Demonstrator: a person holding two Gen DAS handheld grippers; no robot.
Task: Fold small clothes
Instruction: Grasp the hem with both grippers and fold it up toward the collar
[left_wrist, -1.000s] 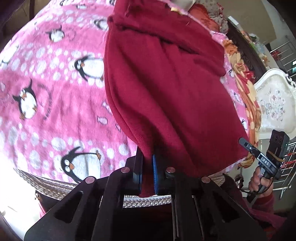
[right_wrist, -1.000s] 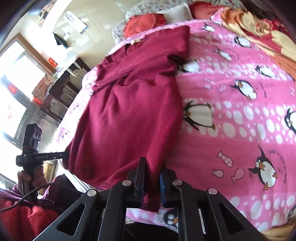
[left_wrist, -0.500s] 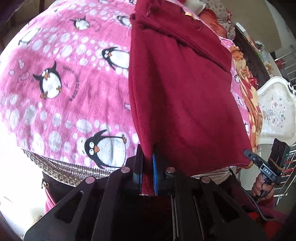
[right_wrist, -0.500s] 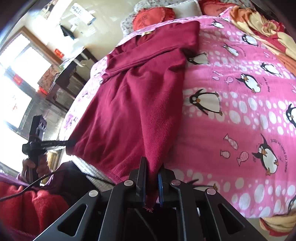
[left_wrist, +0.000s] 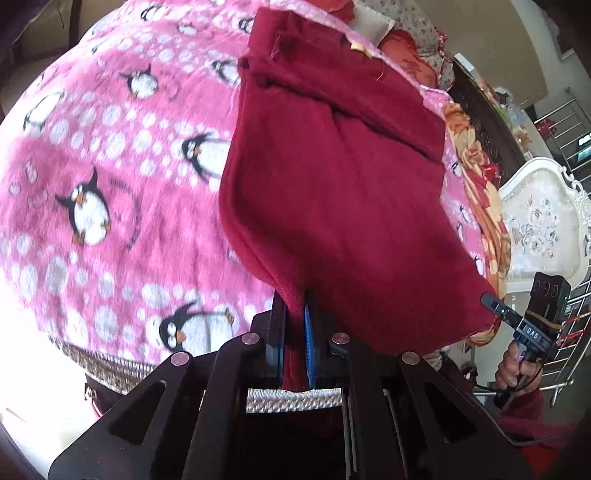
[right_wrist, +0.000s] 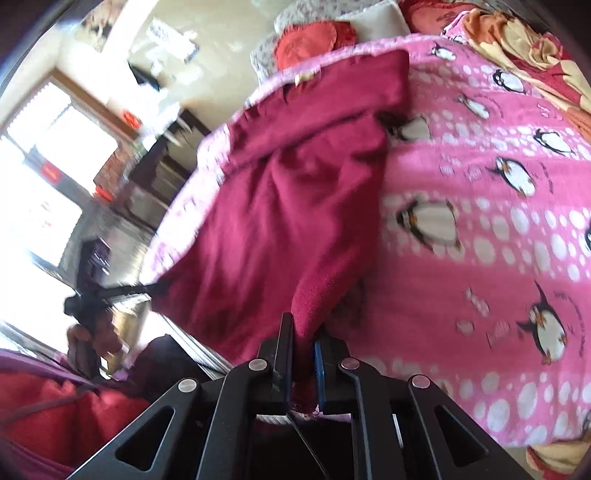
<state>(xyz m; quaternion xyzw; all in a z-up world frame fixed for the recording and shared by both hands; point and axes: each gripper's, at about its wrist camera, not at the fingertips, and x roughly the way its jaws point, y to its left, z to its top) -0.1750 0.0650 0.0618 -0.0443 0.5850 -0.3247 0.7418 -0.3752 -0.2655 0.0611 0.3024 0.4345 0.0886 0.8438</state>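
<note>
While clamped at its two near corners, lies stretched over the bed: dark red fleece garment, far end flat on the pink penguin blanket, near hem lifted clear of the bed's edge. Reaches away toward the pillows at the far end, with a fold or sleeve bunched across its far part.

Left gripper pinched tight on the left near corner, fingers narrow, a strip of red cloth squeezed between black pad and blue pad and hanging out below. Right gripper likewise closed on the right near corner, cloth rising in a peak from between its fingers.

Seen from the left wrist view at the far right: the other gripper's tip biting the hem, and the hand wrapped round its handle. Seen from the right wrist view at the left, blurred: the opposite gripper and hand, beside a red sleeve. Beyond the blanket on the right, an orange floral quilt and a white carved headboard.
</note>
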